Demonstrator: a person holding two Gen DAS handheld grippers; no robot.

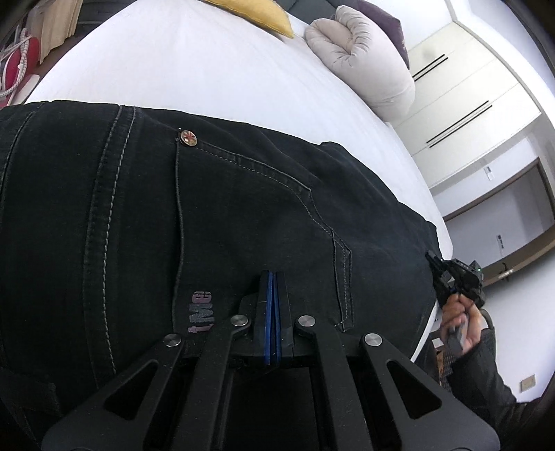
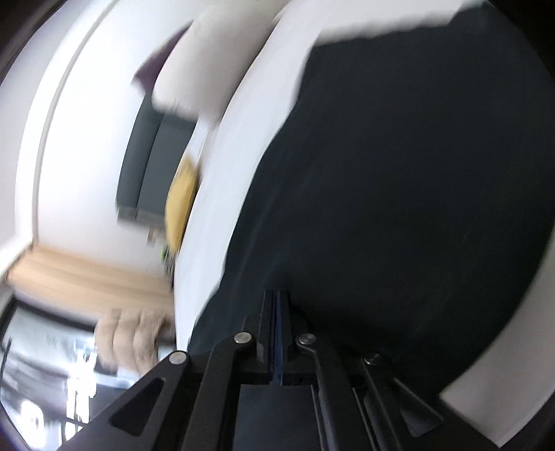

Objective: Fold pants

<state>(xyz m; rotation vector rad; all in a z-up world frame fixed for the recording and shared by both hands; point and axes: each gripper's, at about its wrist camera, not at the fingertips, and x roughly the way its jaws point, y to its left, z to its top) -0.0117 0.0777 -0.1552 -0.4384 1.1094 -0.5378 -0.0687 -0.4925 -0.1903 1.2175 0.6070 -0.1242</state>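
Black jeans [image 1: 208, 215] lie on the white bed [image 1: 173, 69], back pocket and a metal rivet up. My left gripper [image 1: 273, 277] is shut, its blue pads together with nothing visible between them, just above the pocket area near the waistband. My right gripper [image 2: 276, 295] is also shut, at the edge of the dark jeans [image 2: 416, 173]; the right wrist view is motion-blurred and tilted. The right gripper also shows in the left wrist view [image 1: 437, 263] at the bed's right edge, held by a hand.
A pale rolled pillow [image 1: 364, 59], a yellow cushion [image 1: 263, 14] and a purple cushion lie at the head of the bed. White wardrobes [image 1: 468, 86] stand to the right. A red bag [image 1: 17, 66] sits at far left.
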